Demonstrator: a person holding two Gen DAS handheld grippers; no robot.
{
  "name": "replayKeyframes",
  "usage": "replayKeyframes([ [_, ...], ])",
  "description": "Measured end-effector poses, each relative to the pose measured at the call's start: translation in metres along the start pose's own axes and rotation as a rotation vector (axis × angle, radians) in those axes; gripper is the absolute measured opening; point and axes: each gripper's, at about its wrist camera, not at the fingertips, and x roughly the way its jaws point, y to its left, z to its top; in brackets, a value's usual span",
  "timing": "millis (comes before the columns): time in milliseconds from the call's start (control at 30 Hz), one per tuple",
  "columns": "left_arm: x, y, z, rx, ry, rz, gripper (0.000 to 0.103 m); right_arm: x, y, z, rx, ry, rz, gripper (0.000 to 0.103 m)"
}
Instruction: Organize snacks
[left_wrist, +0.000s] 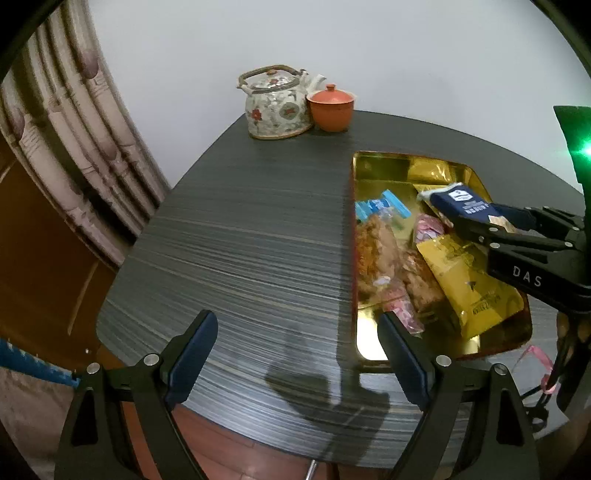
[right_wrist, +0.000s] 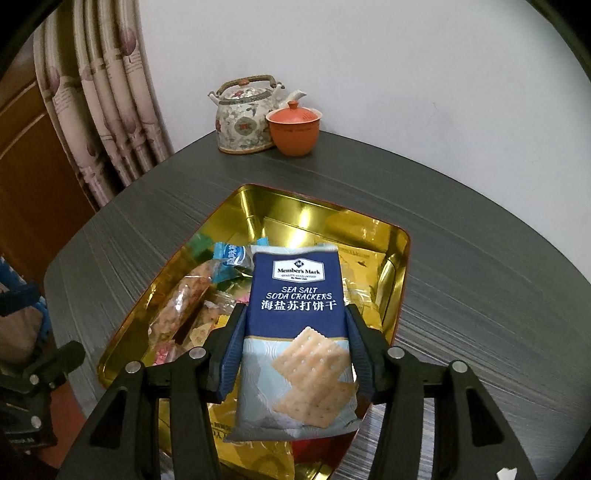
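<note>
Writing: my right claw (right_wrist: 295, 354) carries a cracker packet (right_wrist: 297, 343) printed "Member's Mark", "SEA SALT SODA CRACKERS" and a row of Chinese characters; the right claw's body reads "DAS" in the left view.
Right claw: both pads pinch the packet's long sides — the packet hangs over the gold tin tray (right_wrist: 255, 206), label facing my camera.
Left claw: I see the left claw (left_wrist: 299, 354) spread wide, nothing between its pads, low over the bench (left_wrist: 240, 240) near the tray's near-left corner.
Tray contents: yellow-gold pouch (left_wrist: 469, 284) with writing I cannot read, clear-wrapped brown pastries (left_wrist: 373, 254), small blue-wrapped sweets (left_wrist: 388, 206), pink-wrapped pieces (left_wrist: 428, 229) — all lying loosely piled.
Open room: far end of the tray bare gold; a wide stretch of bare striped bench left of the tray.
Edges: bench edge curves just below my left claw; tray's near rim sits close to it.
Far corner: floral teapot (left_wrist: 277, 103) and orange lidded cup (left_wrist: 330, 107), touching or nearly so, against the wall (left_wrist: 406, 55).
Left side: patterned curtain (left_wrist: 74, 129).
</note>
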Motion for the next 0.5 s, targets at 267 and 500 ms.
replayKeyframes([
  [267,-0.001,-0.004,-0.001,0.013,0.0,0.0,0.088,-0.006,0.0,-0.008,0.011,-0.005,-0.006,0.067],
  [500,-0.001,-0.007,-0.002,0.02,0.002,-0.001,0.088,-0.027,0.001,-0.016,0.03,-0.034,-0.016,0.082],
])
